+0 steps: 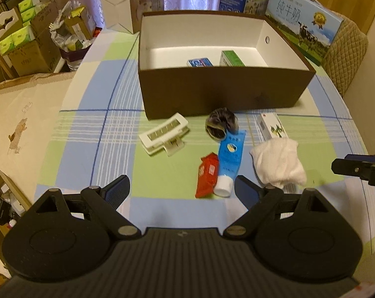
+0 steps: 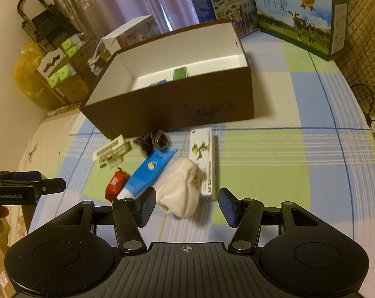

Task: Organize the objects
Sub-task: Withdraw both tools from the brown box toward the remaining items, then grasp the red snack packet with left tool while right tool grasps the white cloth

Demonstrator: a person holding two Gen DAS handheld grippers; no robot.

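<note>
Nearest the left wrist camera, the left claw (image 1: 180,191) hangs spread wide above the near edge of the desk (image 1: 88,129), nothing between its pads. Just beyond its right finger lie a red snack packet (image 1: 207,175) and a blue tube (image 1: 228,160), side by side and touching. The tube's long axis runs from near to far, white cap toward the near edge, flat crimped end toward the brown box (image 1: 222,92). At that far end sits a dark hair scrunchie (image 1: 221,124), apparently touching it. Left of these a white hair clip (image 1: 166,134) lies slantwise, apart from the rest. Right of the tube a bunched white sock (image 1: 279,165) rests against a slim white carton (image 1: 271,125).

From the right wrist camera, the right claw (image 2: 186,209) is partly spread and pinches nothing; the sock (image 2: 180,191) lies below and just ahead of the gap. The carton (image 2: 203,159) points its long axis from the near edge toward the box (image 2: 177,109). Here the tube (image 2: 147,173) slants, cap near-left.

Inside the box, against its near wall, lie a small blue package (image 1: 199,62) and a green one (image 1: 232,58). Milk cartons (image 1: 304,27) stand along the far edge
</note>
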